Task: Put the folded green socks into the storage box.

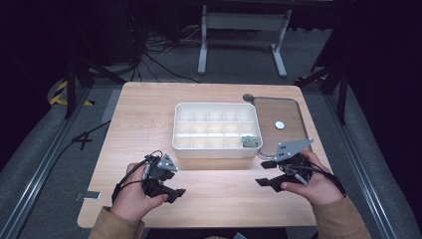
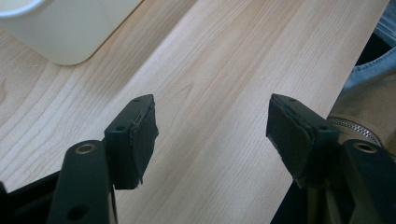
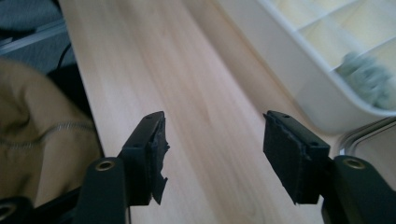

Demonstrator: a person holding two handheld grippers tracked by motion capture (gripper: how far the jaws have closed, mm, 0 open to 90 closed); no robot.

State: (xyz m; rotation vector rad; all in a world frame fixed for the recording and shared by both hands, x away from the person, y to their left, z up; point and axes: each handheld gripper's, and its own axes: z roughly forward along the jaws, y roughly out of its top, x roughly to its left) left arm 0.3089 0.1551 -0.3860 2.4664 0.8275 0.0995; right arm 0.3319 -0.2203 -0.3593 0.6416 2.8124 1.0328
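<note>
In the high view I have both hands low in the frame, over the wooden table (image 1: pixel 149 114). My left gripper (image 1: pixel 171 193) sits at the lower left, angled toward the middle of the picture. In the left gripper view its jaws stand wide apart with only bare wood between them, so that claw is released. A rounded corner of the white compartment tray (image 2: pixel 65 32) shows at the upper left of that view.

My right gripper (image 1: pixel 263 182) is at the lower right of the high view, pointing toward the left gripper. Its jaws are also spread and empty in the right gripper view, over bare wood.

The tray (image 1: pixel 217 149) lies at the centre of the high view, just above both grippers and apart from them. A small grey-green object (image 1: pixel 248 141) rests in its lower right compartment; it appears blurred at the upper right of the right gripper view (image 3: pixel 369 77). Right of the tray lies a brown tray with a metal rim (image 1: pixel 298 107), holding a small white disc (image 1: pixel 279 125).
</note>
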